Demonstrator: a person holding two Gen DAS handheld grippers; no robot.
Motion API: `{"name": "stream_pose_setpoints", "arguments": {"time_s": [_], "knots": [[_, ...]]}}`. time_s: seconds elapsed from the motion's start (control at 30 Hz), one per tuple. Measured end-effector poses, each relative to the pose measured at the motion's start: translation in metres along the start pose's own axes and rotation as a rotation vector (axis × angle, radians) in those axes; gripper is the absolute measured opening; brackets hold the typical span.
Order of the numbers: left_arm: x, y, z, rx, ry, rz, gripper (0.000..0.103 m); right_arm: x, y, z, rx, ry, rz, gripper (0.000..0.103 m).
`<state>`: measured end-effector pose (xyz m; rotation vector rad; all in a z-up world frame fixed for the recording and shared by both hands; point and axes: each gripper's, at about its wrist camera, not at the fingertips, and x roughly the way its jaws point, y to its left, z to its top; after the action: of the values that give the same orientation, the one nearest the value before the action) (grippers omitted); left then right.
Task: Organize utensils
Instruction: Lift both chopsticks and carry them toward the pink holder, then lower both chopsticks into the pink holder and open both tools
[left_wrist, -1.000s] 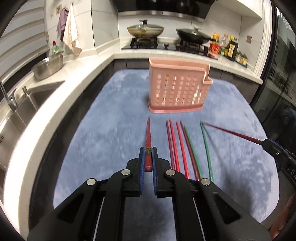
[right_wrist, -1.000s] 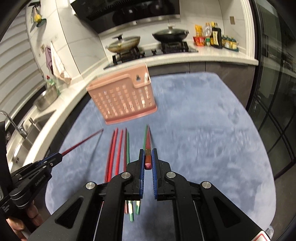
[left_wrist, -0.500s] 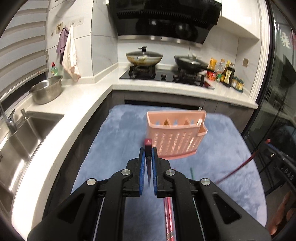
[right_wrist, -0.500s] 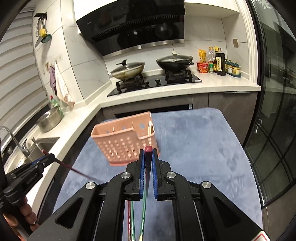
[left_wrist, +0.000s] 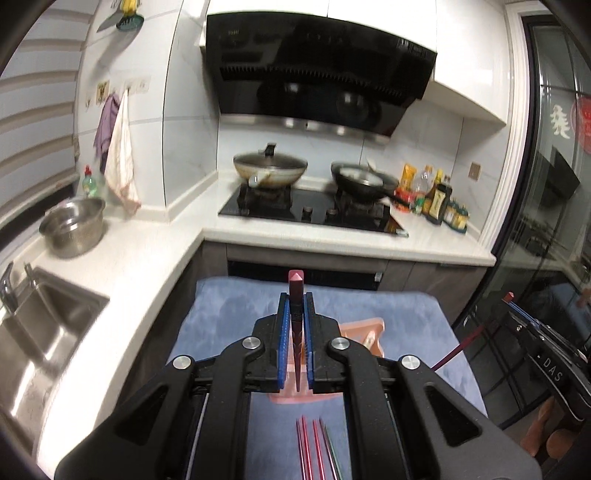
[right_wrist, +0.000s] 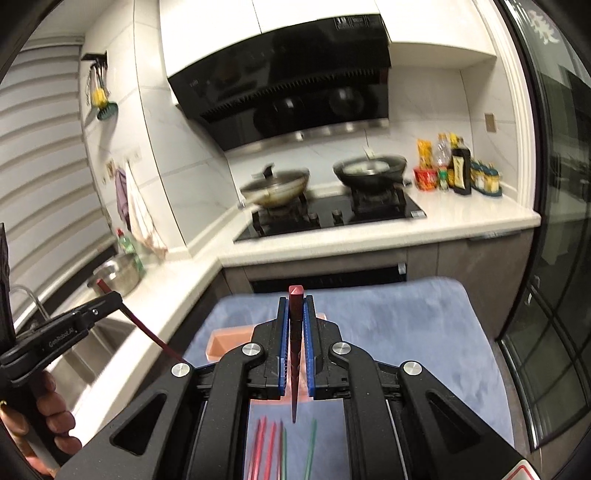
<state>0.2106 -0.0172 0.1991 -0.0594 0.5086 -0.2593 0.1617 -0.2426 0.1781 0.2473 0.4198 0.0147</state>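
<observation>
My left gripper (left_wrist: 295, 299) is shut on a dark red chopstick (left_wrist: 296, 291), held upright with its thick end up and its tip hanging down between the jaws. My right gripper (right_wrist: 295, 301) is shut on another dark red chopstick (right_wrist: 295, 295), held the same way. The pink slotted basket (left_wrist: 364, 330) stands on the blue mat (left_wrist: 229, 306) below and behind both grippers, mostly hidden by them; it also shows in the right wrist view (right_wrist: 225, 341). Several red and green chopsticks (left_wrist: 314, 454) lie on the mat in front of the basket, also in the right wrist view (right_wrist: 266, 446).
A white counter (left_wrist: 147, 258) runs along the left with a sink (left_wrist: 40, 325) and a steel bowl (left_wrist: 72, 225). The stove with two pans (left_wrist: 269, 170) is behind. Glass doors (right_wrist: 554, 295) stand on the right. Each gripper shows in the other's view, left (right_wrist: 107, 299), right (left_wrist: 511, 301).
Both grippers have risen from the mat and tilted up, each lifting its chopstick. The basket has dropped low in both views and the stove and hood now fill the upper part.
</observation>
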Motion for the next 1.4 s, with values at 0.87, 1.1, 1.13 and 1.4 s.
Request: {"name": "stream_pose_setpoints", "arguments": {"time_s": [0.87, 1.1, 1.13, 1.4], "knots": [[0.071, 0.018, 0.024, -0.044, 0.035, 0.030, 0.007, 0.063, 0.008, 0.068, 0.068, -0.058, 0.075, 0.007], [0.084, 0.021, 0.017, -0.051, 0.063, 0.040, 0.007, 0.103, 0.004, 0.039, 0.042, 0.035, 0.022, 0.007], [0.086, 0.022, 0.016, -0.051, 0.067, 0.044, 0.007, 0.109, 0.002, 0.034, 0.045, 0.051, 0.019, 0.007], [0.103, 0.029, 0.005, -0.056, 0.107, 0.063, 0.007, 0.139, -0.003, 0.010, 0.045, 0.128, -0.008, 0.007]]}}
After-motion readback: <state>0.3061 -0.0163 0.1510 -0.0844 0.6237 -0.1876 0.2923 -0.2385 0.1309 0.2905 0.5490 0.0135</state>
